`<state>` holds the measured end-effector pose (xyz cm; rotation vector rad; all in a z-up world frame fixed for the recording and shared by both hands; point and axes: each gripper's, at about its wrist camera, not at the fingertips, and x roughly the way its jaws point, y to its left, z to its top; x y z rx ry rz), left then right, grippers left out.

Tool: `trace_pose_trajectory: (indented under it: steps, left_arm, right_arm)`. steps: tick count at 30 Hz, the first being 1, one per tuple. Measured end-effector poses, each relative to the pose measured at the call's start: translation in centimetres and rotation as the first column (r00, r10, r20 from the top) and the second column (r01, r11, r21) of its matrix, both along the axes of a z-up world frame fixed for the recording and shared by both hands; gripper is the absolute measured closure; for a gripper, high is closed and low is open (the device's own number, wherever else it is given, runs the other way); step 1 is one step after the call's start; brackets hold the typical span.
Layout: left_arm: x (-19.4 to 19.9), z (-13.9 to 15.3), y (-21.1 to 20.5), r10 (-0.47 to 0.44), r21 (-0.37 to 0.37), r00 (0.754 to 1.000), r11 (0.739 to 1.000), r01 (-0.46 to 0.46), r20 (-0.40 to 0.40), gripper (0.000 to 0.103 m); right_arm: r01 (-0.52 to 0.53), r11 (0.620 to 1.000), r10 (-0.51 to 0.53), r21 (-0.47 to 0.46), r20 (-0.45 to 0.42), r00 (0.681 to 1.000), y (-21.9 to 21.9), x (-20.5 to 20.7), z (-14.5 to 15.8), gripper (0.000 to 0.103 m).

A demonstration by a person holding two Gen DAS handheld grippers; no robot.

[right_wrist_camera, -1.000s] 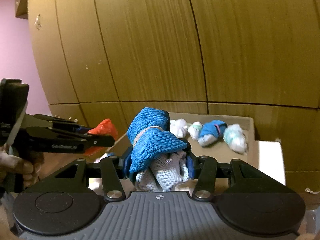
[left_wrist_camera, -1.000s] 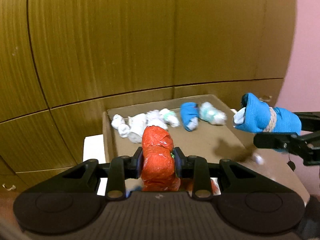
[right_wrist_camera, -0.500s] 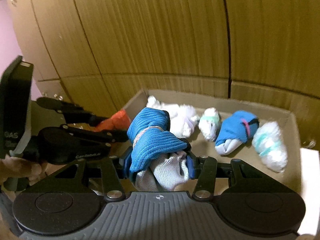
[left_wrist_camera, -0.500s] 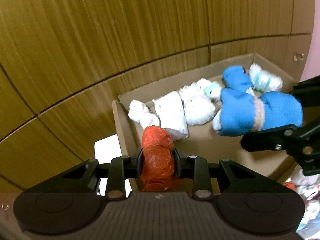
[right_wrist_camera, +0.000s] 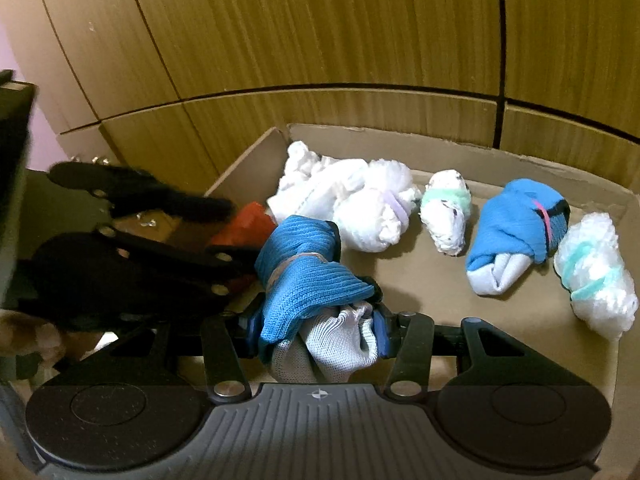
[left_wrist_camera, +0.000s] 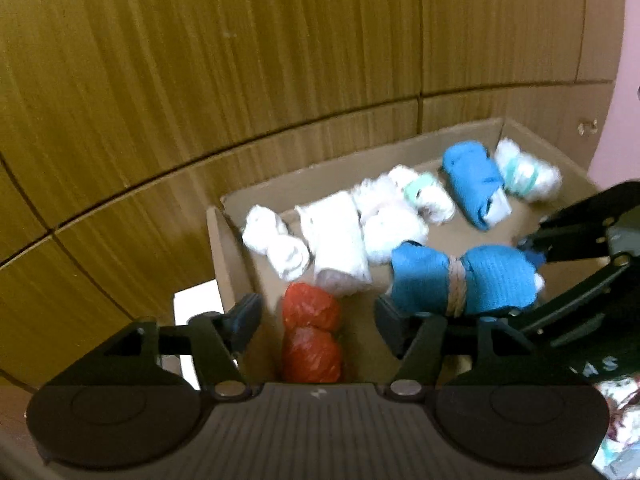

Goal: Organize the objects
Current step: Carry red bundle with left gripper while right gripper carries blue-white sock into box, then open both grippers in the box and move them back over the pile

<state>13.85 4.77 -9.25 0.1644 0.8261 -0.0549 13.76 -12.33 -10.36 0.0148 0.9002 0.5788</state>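
your left claw (left_wrist_camera: 316,316) is spread wide and holding nothing, with the red bundle (left_wrist_camera: 311,338) sitting between its fingers on the floor of the cardboard box (left_wrist_camera: 400,148), near the left wall. i'd lift straight up so a finger doesn't snag it. your right claw (right_wrist_camera: 316,330) is clamped on the blue bundle (right_wrist_camera: 304,276), which hangs over the box floor just right of the red one. lower it into the bare patch in front of the white bundles (left_wrist_camera: 336,236) before you let go, so it lands beside them, not on top. it's ribbed blue knit cinched with a tan band in the middle, grey-white fabric poking out the gripped end, soft and squashy looking.
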Motion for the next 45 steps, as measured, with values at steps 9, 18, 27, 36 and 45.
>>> trace_pose_trajectory:
  steps: [9,18,27,36,45]
  left_arm:
    - [-3.1,4.0,2.3,0.110,-0.226,0.984,0.971,-0.077,0.140,0.012]
    - [-5.8,3.1,6.2,0.296,-0.306,0.948,0.919,-0.249,0.117,0.012]
    - [-8.9,1.4,6.7,0.308,-0.314,0.949,0.910,-0.272,0.070,0.012]
    - [-12.4,1.6,5.4,0.294,-0.315,0.953,0.913,-0.259,0.068,0.012]
    - [-15.5,1.1,3.4,0.303,-0.336,0.951,0.904,-0.265,0.063,0.012]
  right_arm:
    - [-0.015,1.000,0.015,0.003,-0.007,1.000,0.1,-0.4,-0.1,0.047]
    - [-0.031,0.998,0.030,-0.049,-0.023,0.999,3.3,0.0,0.0,0.047]
    - [-0.035,0.998,0.034,-0.061,-0.016,0.999,3.9,-0.1,0.6,0.038]
    - [-0.045,0.999,0.047,-0.028,0.106,0.993,1.2,-4.0,5.2,0.031]
    - [-0.039,0.999,0.034,0.024,0.171,0.985,-2.4,-9.0,7.2,0.028]
